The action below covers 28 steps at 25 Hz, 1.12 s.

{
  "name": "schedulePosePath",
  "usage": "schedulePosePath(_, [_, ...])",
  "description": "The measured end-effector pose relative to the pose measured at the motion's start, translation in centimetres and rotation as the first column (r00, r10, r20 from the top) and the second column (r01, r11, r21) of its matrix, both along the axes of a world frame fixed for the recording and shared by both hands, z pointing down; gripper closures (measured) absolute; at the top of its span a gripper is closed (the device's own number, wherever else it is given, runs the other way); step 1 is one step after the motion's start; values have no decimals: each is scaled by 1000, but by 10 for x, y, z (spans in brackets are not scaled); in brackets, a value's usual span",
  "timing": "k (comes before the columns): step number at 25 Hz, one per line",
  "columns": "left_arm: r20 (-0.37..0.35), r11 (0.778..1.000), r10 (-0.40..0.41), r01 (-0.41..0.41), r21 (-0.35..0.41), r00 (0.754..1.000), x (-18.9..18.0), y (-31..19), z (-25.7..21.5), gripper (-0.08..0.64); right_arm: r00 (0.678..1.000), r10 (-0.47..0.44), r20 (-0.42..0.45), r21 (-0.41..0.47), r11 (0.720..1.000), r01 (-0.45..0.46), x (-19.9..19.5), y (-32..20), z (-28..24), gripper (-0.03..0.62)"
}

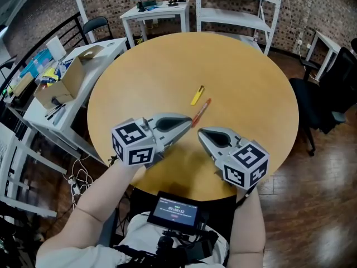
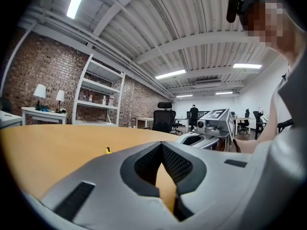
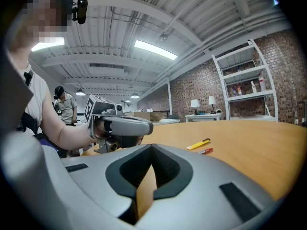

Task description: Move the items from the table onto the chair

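Note:
On the round wooden table [image 1: 245, 77] lie a yellow cutter-like item [image 1: 197, 95] and a red pen [image 1: 202, 111], close together near the middle. My left gripper [image 1: 191, 123] hovers just short of the red pen, its jaws shut and empty. My right gripper [image 1: 199, 132] sits beside it, tip to tip, also shut and empty. The left gripper view shows its closed jaws [image 2: 161, 145], the yellow item [image 2: 108, 150] and the right gripper [image 2: 211, 128]. The right gripper view shows its closed jaws [image 3: 152, 147], the yellow item [image 3: 198, 144], the red pen [image 3: 205, 151] and the left gripper [image 3: 120, 126].
A black office chair [image 1: 321, 102] stands at the table's right side. To the left is a white desk with a cardboard box [image 1: 61, 82]. A white shelf unit [image 1: 234, 15] and a small table with lamps [image 1: 156, 10] stand behind. Another black chair [image 1: 97, 25] is far left.

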State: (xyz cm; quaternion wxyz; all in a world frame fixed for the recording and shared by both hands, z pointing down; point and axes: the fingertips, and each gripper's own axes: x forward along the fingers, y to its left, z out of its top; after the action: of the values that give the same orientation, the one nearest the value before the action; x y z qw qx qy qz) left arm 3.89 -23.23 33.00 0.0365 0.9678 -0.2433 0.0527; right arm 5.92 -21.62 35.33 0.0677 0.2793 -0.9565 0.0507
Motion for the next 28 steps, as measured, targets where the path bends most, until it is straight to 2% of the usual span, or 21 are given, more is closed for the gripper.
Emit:
schedulePosePath(10, [5, 1000, -3, 3, 0, 1000, -1, -1, 2, 555, 1000, 0, 1, 1, 1000, 0, -1, -1, 1, 588])
schedulePosePath(15, [96, 1000, 16, -18, 17, 995, -2, 1, 9, 552, 1000, 0, 0, 0, 1000, 0, -3, 0, 1, 588])
schedulePosePath(19, [190, 999, 27, -30, 12, 982, -3, -4, 16, 548, 1000, 0, -1, 2, 1000, 0, -3, 0, 1, 588])
schedulePosePath(23, [340, 998, 20, -39, 50, 940, -2, -14, 27, 549, 1000, 0, 1, 2, 1000, 0, -4, 0, 2, 588])
schedulePosePath(26, [462, 994, 20, -68, 88, 887, 0, -25, 33, 549, 1000, 0, 0, 2, 1000, 0, -3, 0, 2, 588])
schedulePosePath(28, [540, 990, 42, -107, 89, 840, 3, -32, 38, 548, 1000, 0, -1, 1, 1000, 0, -4, 0, 3, 588])
